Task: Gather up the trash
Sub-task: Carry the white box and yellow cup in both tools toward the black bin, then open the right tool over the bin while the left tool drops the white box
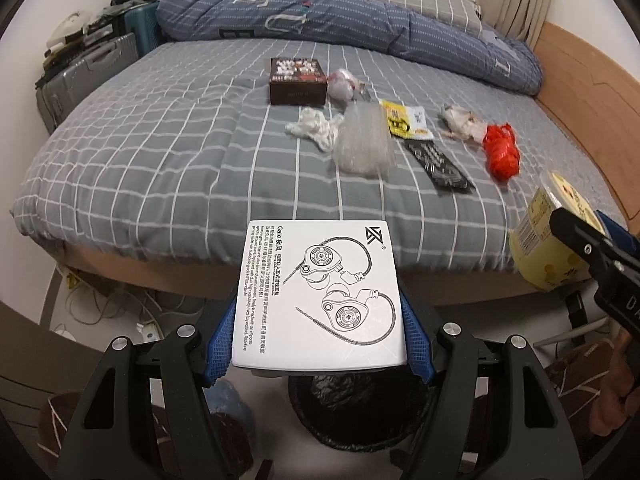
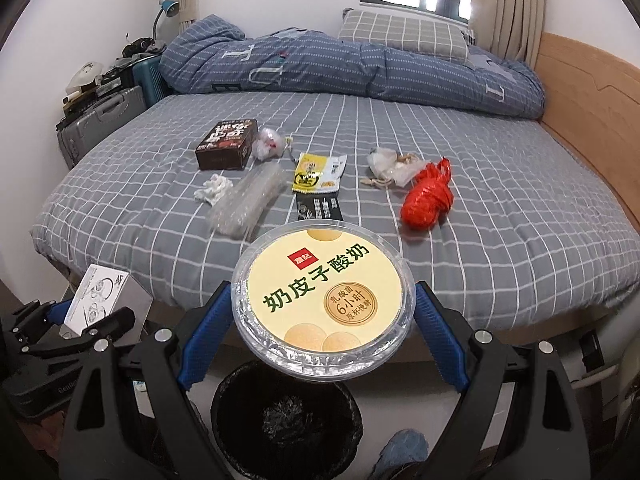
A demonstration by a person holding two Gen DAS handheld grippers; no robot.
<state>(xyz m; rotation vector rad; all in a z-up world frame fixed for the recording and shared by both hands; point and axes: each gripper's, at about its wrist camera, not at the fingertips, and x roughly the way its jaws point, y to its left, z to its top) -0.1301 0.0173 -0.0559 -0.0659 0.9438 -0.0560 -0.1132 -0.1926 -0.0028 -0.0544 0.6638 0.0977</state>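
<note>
With the left hand-held gripper (image 1: 320, 332) clamped on the white earphone box (image 1: 318, 296) and the right hand-held gripper (image 2: 322, 320) on the yogurt tub (image 2: 322, 304), both off the bed's near edge, centre each over the black-lined trash bin (image 2: 286, 416) before letting go.

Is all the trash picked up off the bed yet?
Not yet. Nothing shows as binned so far. In hand: the left claw holds a white earphone box, and the right claw holds a yogurt cup, both above the black bin. Left on the bed: the brown box, bubble wrap, yellow packet, red bag and more scraps.
</note>
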